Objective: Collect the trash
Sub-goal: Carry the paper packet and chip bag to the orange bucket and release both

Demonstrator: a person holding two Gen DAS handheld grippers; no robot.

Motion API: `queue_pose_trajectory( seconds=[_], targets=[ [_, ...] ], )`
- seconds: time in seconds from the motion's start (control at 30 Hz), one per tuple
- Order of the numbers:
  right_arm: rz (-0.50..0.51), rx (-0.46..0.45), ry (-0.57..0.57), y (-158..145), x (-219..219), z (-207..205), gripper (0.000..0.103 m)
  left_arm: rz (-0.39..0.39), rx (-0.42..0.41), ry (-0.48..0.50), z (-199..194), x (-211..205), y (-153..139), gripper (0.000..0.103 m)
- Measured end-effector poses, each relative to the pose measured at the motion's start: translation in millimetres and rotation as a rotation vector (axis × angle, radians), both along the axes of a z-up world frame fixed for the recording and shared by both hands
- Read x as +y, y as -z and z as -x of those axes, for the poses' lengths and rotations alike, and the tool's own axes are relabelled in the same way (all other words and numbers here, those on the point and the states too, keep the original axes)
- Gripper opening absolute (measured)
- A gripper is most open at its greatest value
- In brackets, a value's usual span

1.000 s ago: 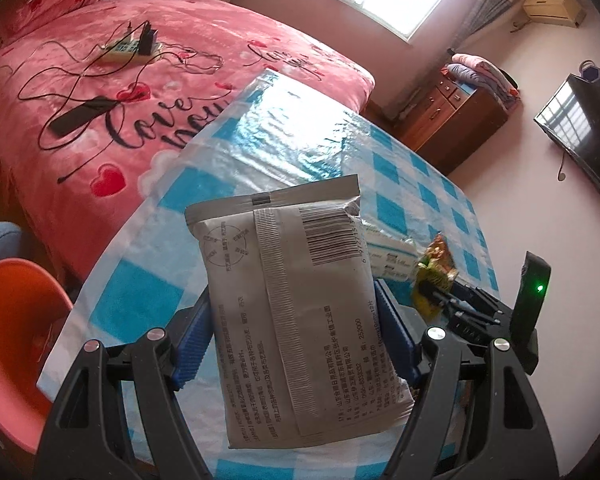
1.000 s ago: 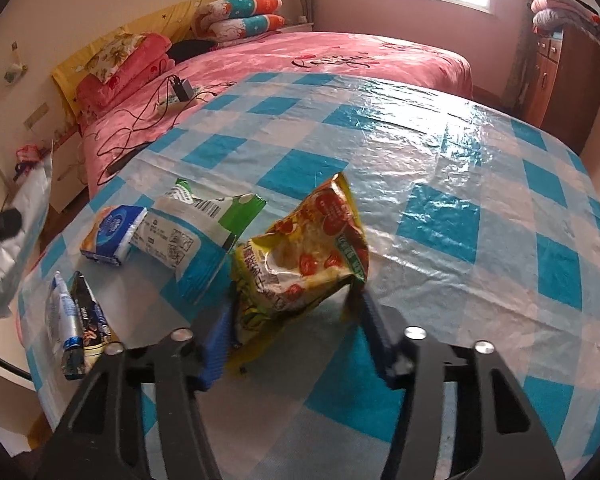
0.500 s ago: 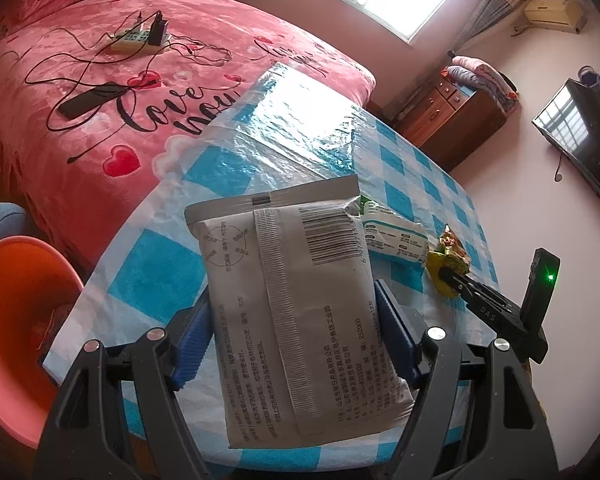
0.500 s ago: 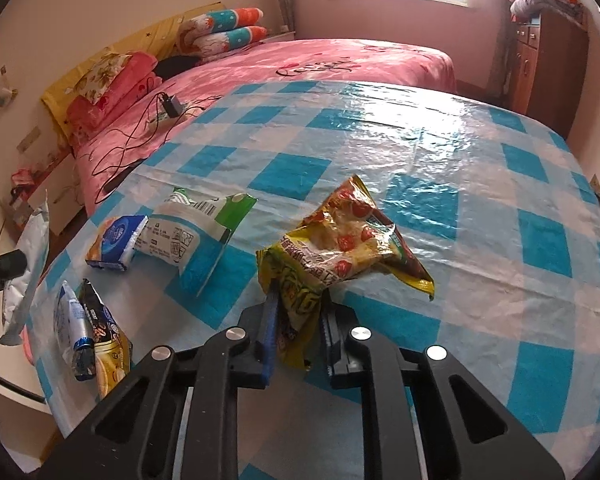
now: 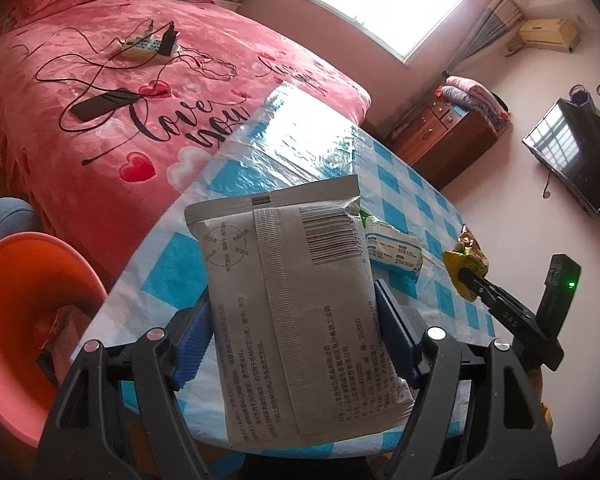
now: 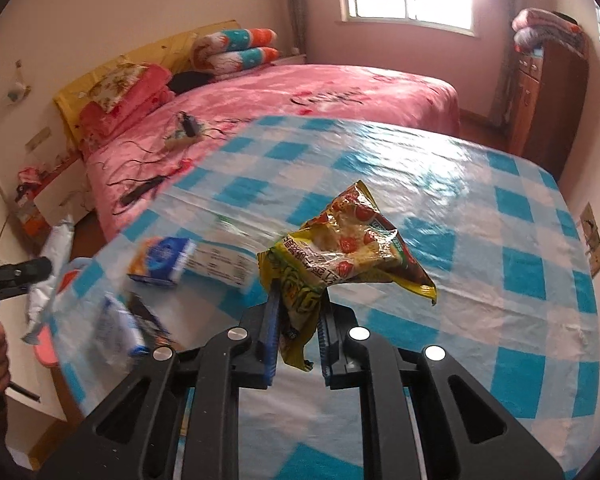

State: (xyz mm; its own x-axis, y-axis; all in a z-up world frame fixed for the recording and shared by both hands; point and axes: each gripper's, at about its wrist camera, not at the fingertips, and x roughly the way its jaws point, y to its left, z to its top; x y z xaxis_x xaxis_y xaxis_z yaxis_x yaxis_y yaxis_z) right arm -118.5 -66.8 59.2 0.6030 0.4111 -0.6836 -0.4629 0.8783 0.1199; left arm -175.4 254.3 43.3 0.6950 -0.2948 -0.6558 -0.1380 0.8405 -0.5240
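Note:
My left gripper (image 5: 292, 336) is shut on a grey-white printed packet (image 5: 296, 312) and holds it upright beyond the table's near edge, next to an orange basin (image 5: 28, 312). My right gripper (image 6: 298, 320) is shut on a crumpled yellow snack bag (image 6: 340, 248) and holds it lifted above the blue-checked table (image 6: 500, 240). From the left wrist view the right gripper (image 5: 466, 276) shows at the right with the yellow bag (image 5: 468, 256). A white-green wrapper (image 5: 392, 248) lies on the table.
On the table's left part lie a blue-orange tissue pack (image 6: 160, 260) and small packets (image 6: 132, 328), blurred. The orange basin holds some trash (image 5: 56, 332). A pink bed (image 5: 120, 92) with cables stands behind the table. A wooden dresser (image 6: 544, 92) stands at the far right.
My right gripper has lifted the yellow snack bag off the table and swung left. My left gripper has drawn back a little with the grey packet, showing more of the orange basin.

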Motion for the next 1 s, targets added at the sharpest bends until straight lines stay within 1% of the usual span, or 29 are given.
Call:
queue_pose_trajectory(
  seconds=[0.1, 0.23, 0.3, 0.43, 0.63, 0.77, 0.87, 0.9, 0.93, 0.97, 1.0],
  targets=[
    [-0.020, -0.016, -0.057, -14, 21, 9, 0.017, 0.006, -0.010, -0.018, 6, 10, -1, 0.075],
    [-0.045, -0.032, -0.165, -29, 59, 21, 0.017, 0.002, -0.017, -0.064, 20, 29, -2, 0.075],
    [-0.055, -0.032, -0.238, -35, 84, 30, 0.017, -0.003, -0.016, -0.088, 27, 39, -2, 0.075],
    [-0.064, -0.024, -0.395, -39, 141, 50, 0.017, -0.014, -0.001, -0.175, 51, 69, 3, 0.075],
    [-0.048, 0.009, -0.593, -28, 224, 77, 0.017, -0.036, 0.034, -0.307, 83, 113, 15, 0.075],
    [-0.029, 0.029, -0.693, -18, 268, 93, 0.017, -0.041, 0.057, -0.381, 101, 141, 27, 0.075],
    [-0.002, 0.051, -0.766, -4, 303, 105, 0.017, -0.040, 0.082, -0.428, 110, 156, 40, 0.076],
    [0.011, 0.065, -0.787, 3, 314, 110, 0.020, -0.045, 0.093, -0.438, 111, 160, 44, 0.076],
    [0.026, 0.073, -0.803, 9, 321, 114, 0.020, -0.056, 0.112, -0.450, 112, 164, 49, 0.077],
    [0.046, 0.075, -0.814, 17, 330, 117, 0.024, -0.064, 0.130, -0.467, 114, 168, 54, 0.079],
    [0.066, 0.084, -0.814, 26, 337, 120, 0.038, -0.065, 0.138, -0.483, 116, 173, 59, 0.081]
  ],
)
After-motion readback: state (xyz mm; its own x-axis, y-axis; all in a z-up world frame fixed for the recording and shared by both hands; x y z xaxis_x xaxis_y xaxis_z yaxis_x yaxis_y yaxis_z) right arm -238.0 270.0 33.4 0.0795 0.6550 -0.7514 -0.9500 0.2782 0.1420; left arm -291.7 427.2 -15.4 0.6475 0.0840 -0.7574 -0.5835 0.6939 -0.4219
